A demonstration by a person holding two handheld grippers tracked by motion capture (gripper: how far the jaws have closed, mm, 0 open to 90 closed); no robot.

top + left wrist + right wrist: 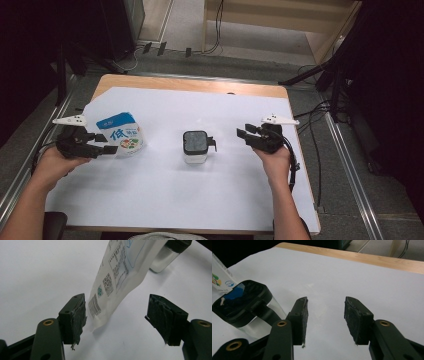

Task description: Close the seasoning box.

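White paper covers the tabletop. Pouch stands at left; its bottom corner sits between the left gripper pads, near one pad, no contact visible, jaws wide apart. Clear jar with black lid stands mid-tabletop, between both grippers, just beyond the pouch in the left gripper view. Right gripper sits right of the jar, well apart, jaws parted with nothing between them. Paper between it and the jar is bare.

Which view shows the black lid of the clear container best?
The high view: the black lid faces the camera whole. The right gripper view catches it slantwise at the left edge; the left gripper view shows one corner.
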